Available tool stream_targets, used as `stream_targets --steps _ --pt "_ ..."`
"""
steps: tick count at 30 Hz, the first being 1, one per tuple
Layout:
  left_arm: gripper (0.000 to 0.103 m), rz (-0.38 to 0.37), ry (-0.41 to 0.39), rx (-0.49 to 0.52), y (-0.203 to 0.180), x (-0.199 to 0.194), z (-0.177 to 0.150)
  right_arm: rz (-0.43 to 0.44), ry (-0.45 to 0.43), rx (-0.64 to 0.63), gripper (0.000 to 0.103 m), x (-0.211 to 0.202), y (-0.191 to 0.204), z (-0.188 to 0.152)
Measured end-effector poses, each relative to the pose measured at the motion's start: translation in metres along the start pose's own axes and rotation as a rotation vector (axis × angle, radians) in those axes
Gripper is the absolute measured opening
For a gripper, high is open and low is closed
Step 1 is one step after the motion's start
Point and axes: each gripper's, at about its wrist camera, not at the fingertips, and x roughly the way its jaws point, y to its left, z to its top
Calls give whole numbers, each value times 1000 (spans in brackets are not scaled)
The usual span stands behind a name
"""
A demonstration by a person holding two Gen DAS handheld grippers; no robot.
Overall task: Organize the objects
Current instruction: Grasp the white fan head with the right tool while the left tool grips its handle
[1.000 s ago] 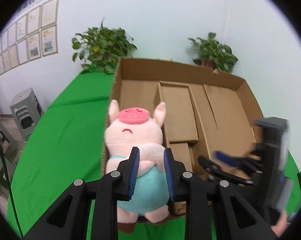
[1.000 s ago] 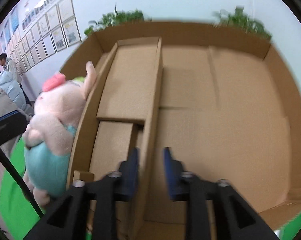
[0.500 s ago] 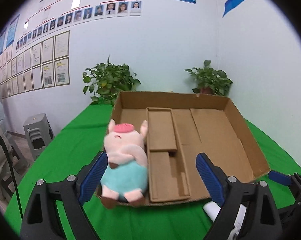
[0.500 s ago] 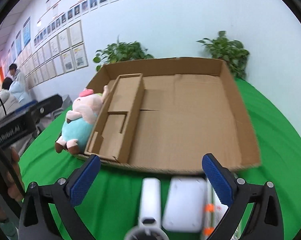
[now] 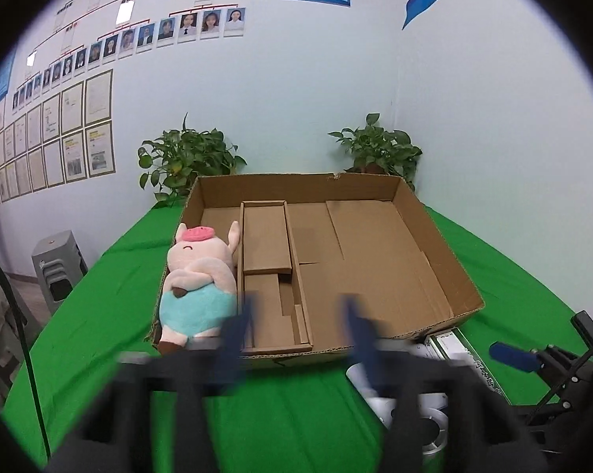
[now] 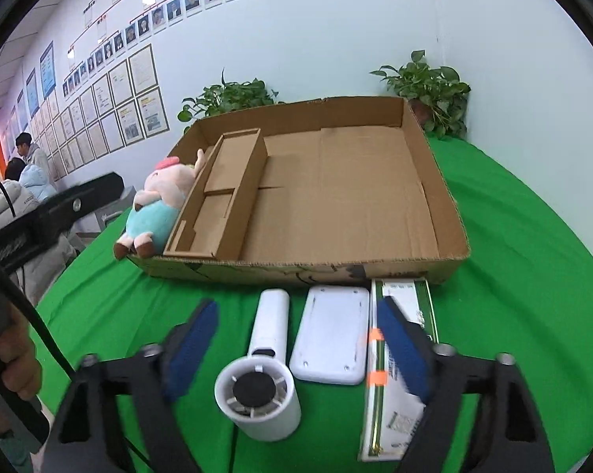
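While both grippers, left gripper [image 5: 298, 327] blurred but seemingly spread and right gripper [image 6: 296, 349] released, hold nothing, one pig toy [image 6: 154, 207] lies in the box [image 6: 446, 213]; one hair dryer [image 6: 263, 358], white case [image 6: 332, 335] and carton [image 6: 399, 362] lie outside on the table.

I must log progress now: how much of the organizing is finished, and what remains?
Done: the pig lies in the box's left compartment. In hand: nothing; the left gripper and right gripper are both open. Left: the hair dryer, white case and green-edged carton lie on the green cloth before the box.
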Motion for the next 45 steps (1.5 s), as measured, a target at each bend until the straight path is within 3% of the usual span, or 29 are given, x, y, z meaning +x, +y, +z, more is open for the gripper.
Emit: stream_targets --steps 1,2,4,5,6,7,8,9,10,11,12,21,27,30,35,37,39,42,44,45 --pt "2 -16 14 -43 4 1 0 0 3 -5 49 -2 -1 -3" --pt "2 -35 4 -71 7 -1 -1 -9 -2 -15 40 -3 -1 -3" --pt "4 -28 -24 -66 5 -6 -4 -18 -19 -38 31 -7 0 -6" --pt "11 -1 -27 -54 3 -6 -6 -14 -21 -34 31 -9 -2 -6" --pt "46 21 -24 -45 1 -6 -8 -13 -23 -30 31 -10 -3 -6" --pt "91 33 -19 -39 1 -6 -9 -20 -32 -27 31 -13 -4 -6" --pt "101 40 -20 -47 2 -7 -13 -22 -35 -24 40 -14 -7 -6" --pt "102 35 -29 -67 6 -8 -16 -23 -32 -14 51 -15 -10 -6" --pt "102 23 -16 -81 10 -7 -18 -10 -28 4 84 -16 -15 -6" --pt "102 14 5 -90 12 -5 -19 21 -33 28 102 -17 -20 -7" --pt "102 9 29 -100 16 -2 -21 39 -44 42 103 -19 -23 -9" --pt "102 -89 145 -165 29 14 -33 101 -12 14 103 -16 -23 -24" --pt "102 -198 227 -202 27 36 -39 252 31 -85 101 -21 -8 -38" --pt "102 -265 274 -211 25 50 -42 271 57 -159 100 -19 3 -47" --pt "102 -403 419 -216 12 86 -52 264 143 -150 91 1 10 -47" --pt "102 -491 491 -228 4 103 -58 236 178 -146 86 14 11 -47" --pt "101 -524 561 -238 -1 117 -65 211 217 -129 84 27 11 -46" --pt "95 -576 614 -246 -7 126 -73 165 244 -112 70 42 6 -45" --pt "93 -603 639 -267 -8 129 -78 149 264 -106 55 48 2 -46" --pt "91 -602 639 -275 -7 130 -80 140 269 -103 55 49 1 -47"
